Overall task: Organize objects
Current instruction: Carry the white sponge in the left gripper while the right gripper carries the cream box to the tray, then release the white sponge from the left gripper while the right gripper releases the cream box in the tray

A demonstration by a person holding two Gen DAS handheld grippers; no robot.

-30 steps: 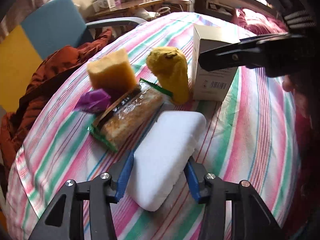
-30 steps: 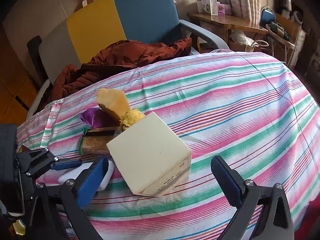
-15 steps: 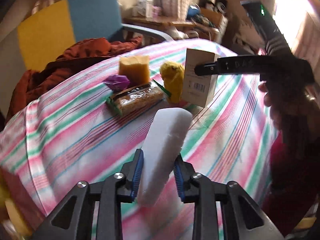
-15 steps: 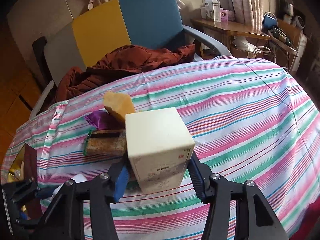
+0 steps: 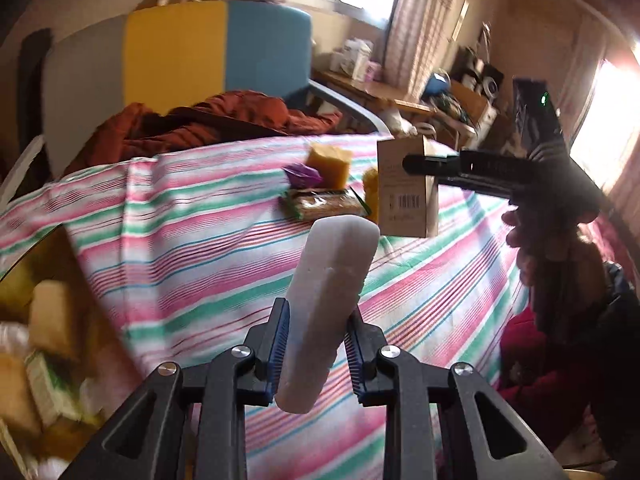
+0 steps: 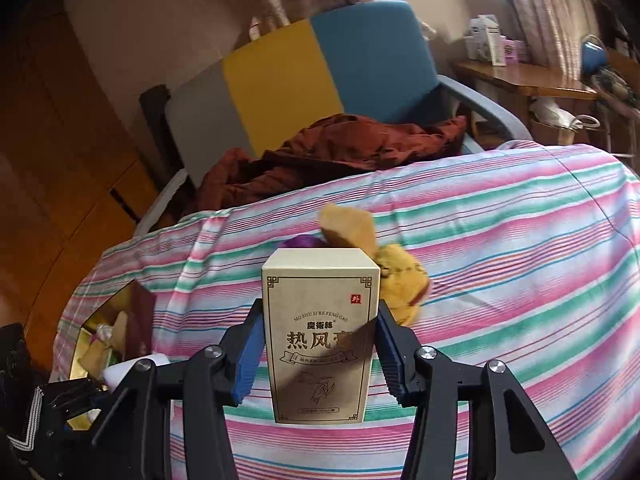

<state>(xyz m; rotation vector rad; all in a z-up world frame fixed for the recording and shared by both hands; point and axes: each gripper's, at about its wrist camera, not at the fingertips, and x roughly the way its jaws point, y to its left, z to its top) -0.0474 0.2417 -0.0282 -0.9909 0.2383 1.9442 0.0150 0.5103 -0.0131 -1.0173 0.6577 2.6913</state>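
My left gripper (image 5: 316,340) is shut on a white soap-like bar (image 5: 330,292) and holds it on edge, lifted above the striped cloth (image 5: 192,248). My right gripper (image 6: 318,360) is shut on a beige carton with Chinese print (image 6: 320,332), held upright off the cloth; the carton also shows in the left wrist view (image 5: 406,188). On the cloth remain a yellow sponge block (image 5: 330,162), a purple wrapper (image 5: 303,175), a green-edged snack pack (image 5: 324,202) and a yellow plush toy (image 6: 402,284).
A box of assorted packets (image 5: 36,360) sits low at the left, below the table edge; it also shows in the right wrist view (image 6: 106,340). A yellow and blue chair (image 6: 304,76) with a rust jacket (image 6: 332,148) stands behind. A cluttered desk (image 6: 520,76) is at the back right.
Both grippers closed on their objects and lifted them. The left one pulled back and leftward with the white bar; the right one raised the carton upright.
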